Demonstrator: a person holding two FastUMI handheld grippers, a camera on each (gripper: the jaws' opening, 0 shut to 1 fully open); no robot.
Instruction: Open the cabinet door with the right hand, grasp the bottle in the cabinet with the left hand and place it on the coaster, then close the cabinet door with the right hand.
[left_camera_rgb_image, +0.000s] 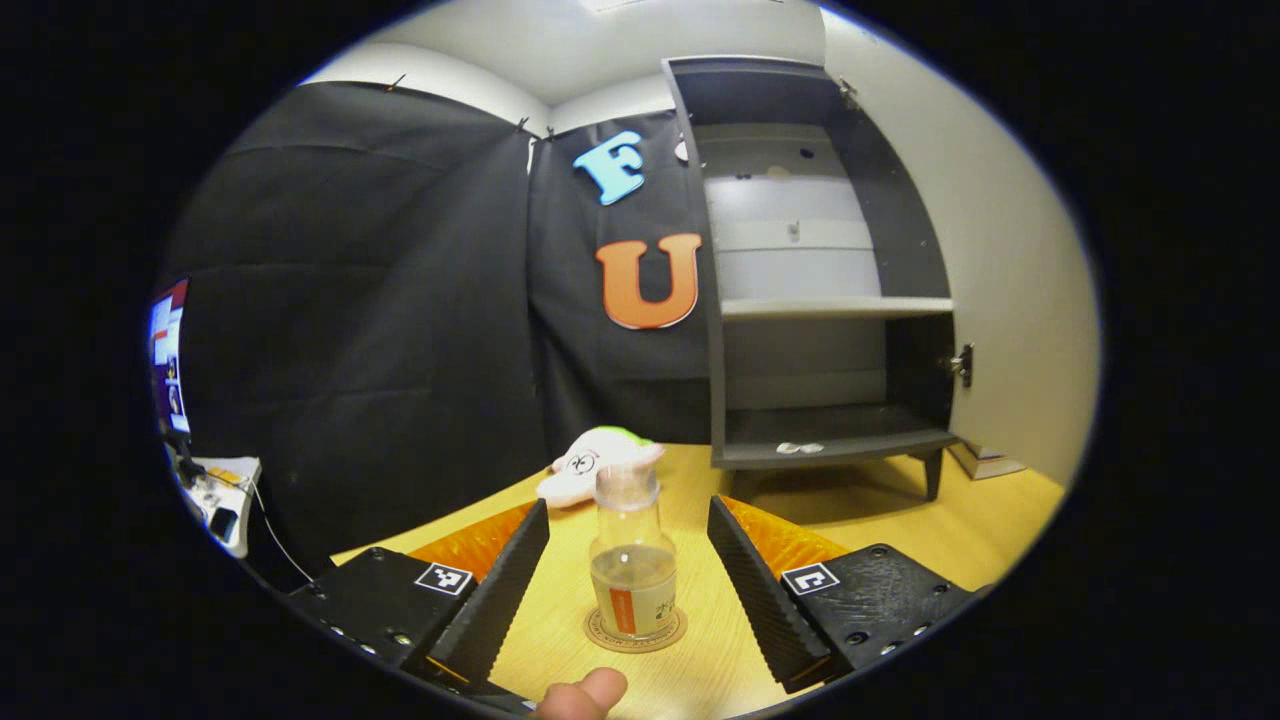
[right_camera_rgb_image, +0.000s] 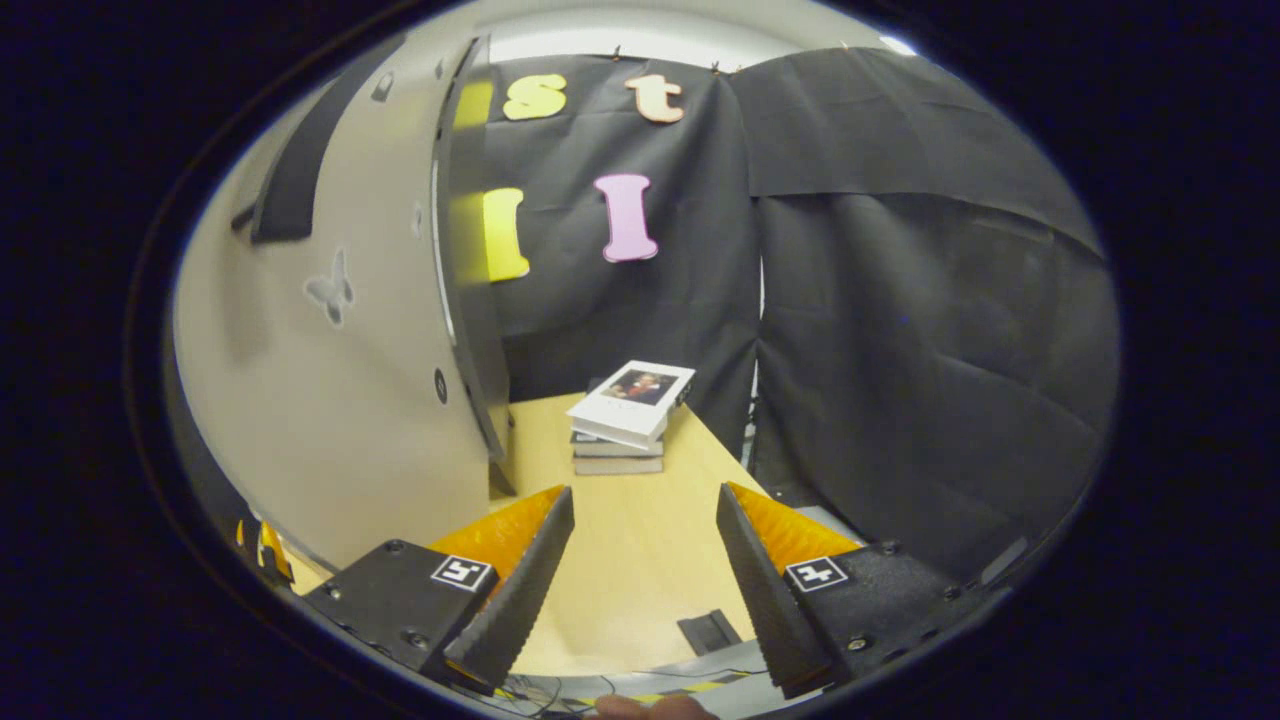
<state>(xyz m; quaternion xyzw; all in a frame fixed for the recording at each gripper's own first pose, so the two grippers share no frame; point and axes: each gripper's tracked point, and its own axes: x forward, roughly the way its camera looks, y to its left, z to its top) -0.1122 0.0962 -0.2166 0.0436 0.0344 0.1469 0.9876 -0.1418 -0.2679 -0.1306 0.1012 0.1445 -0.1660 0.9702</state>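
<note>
In the left gripper view a clear bottle (left_camera_rgb_image: 631, 560) with an orange label stands upright on a round coaster (left_camera_rgb_image: 598, 632) on the wooden table. My left gripper (left_camera_rgb_image: 628, 590) is open, its black fingers on either side of the bottle and apart from it. Behind stands the dark cabinet (left_camera_rgb_image: 820, 290), its inside shelves bare, with the open door (left_camera_rgb_image: 1010, 260) swung to the right. In the right gripper view my right gripper (right_camera_rgb_image: 642, 590) is open over the table with nothing between its fingers. The door's pale face (right_camera_rgb_image: 330, 400) is close on its left.
A white and green plush toy (left_camera_rgb_image: 592, 465) lies behind the bottle. A stack of books (right_camera_rgb_image: 630, 415) sits on the table past the door's edge. A small dark object (right_camera_rgb_image: 708, 630) lies near the table's front edge. A monitor (left_camera_rgb_image: 168, 355) stands far left.
</note>
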